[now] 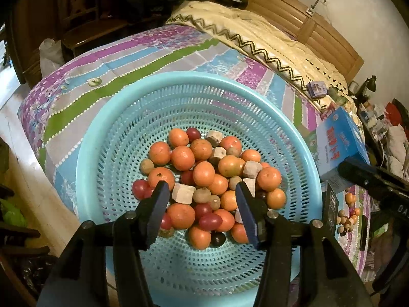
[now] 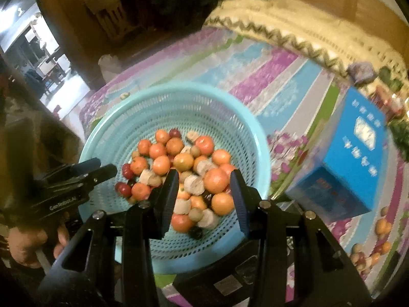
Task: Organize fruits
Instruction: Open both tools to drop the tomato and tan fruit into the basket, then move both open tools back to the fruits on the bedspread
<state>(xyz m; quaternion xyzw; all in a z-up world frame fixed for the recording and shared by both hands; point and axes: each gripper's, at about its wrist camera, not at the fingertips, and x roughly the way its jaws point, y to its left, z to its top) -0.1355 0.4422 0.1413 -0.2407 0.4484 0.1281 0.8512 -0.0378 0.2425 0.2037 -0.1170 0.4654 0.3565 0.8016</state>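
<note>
Left gripper (image 1: pixel 202 192) gapes over piled fruits (image 1: pixel 204 174); axis unclear.

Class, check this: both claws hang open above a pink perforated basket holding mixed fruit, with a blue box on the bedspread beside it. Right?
Not quite: the perforated basket is light blue, not pink, as the left wrist view shows. Both claws, left and right, are open over the mixed fruit, with the blue box beside it.

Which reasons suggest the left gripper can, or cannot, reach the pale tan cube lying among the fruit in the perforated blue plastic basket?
Probably yes. The left gripper is open, its fingers straddling the pale tan cube atop the pile in the blue basket, with nothing covering it.
</note>
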